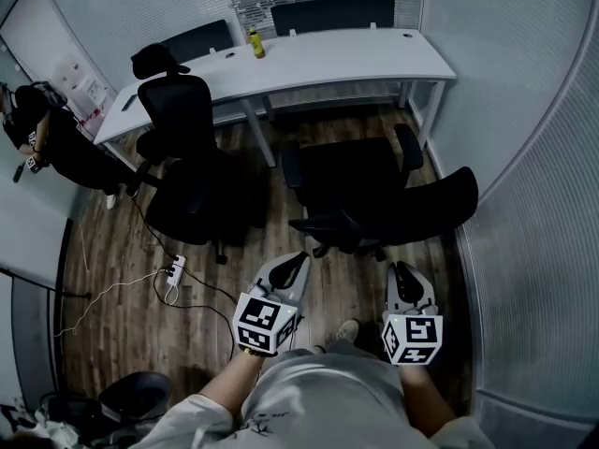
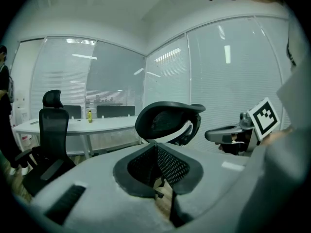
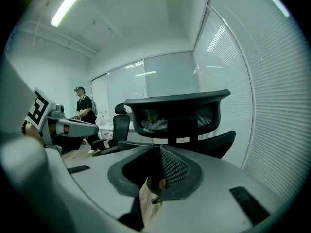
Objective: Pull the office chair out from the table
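The black mesh office chair (image 1: 370, 190) stands on the wood floor, apart from the white table (image 1: 309, 56), with its curved backrest toward me. My left gripper (image 1: 298, 260) and right gripper (image 1: 401, 269) hover side by side just short of that backrest, touching nothing. In the left gripper view the jaws (image 2: 156, 144) meet at their tips with nothing between them, and the chair's back (image 2: 167, 120) rises beyond. In the right gripper view the jaws (image 3: 160, 148) also meet, empty, below the chair's back (image 3: 177, 113).
A second black chair with a headrest (image 1: 178, 120) stands at the table's left end. A yellow bottle (image 1: 255, 43) is on the table. A power strip (image 1: 174, 269) with cables lies on the floor at left. A person (image 1: 47, 138) stands at far left. A blinded glass wall (image 1: 533, 204) runs along the right.
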Demonstrator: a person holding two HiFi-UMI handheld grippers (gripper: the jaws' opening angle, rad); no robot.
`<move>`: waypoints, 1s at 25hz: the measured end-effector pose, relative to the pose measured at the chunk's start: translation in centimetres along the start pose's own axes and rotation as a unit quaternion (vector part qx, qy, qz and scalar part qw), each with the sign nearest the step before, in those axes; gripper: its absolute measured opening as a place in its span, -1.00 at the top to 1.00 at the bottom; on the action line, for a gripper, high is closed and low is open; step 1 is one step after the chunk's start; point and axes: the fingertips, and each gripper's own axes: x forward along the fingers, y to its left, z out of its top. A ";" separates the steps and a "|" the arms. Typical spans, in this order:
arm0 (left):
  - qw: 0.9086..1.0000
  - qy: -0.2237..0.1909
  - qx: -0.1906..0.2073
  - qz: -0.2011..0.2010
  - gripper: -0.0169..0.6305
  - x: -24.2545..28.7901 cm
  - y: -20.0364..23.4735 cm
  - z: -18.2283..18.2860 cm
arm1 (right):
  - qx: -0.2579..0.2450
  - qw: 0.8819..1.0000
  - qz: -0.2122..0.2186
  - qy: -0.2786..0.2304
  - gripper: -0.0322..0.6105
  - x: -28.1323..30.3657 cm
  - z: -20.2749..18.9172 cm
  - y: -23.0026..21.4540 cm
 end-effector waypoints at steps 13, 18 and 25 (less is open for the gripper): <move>1.000 0.022 -0.015 -0.002 0.91 -9.6 -2.4 -4.6 | -0.004 0.998 0.056 0.031 0.88 -7.1 -2.9 9.9; 1.000 0.020 -0.016 -0.004 0.91 -11.1 -3.9 -4.9 | 0.011 0.997 0.069 0.042 0.88 -9.0 -3.4 10.4; 0.999 0.018 -0.027 0.016 0.91 -11.7 -4.2 -4.5 | 0.014 0.994 0.099 0.052 0.88 -9.1 -2.8 10.9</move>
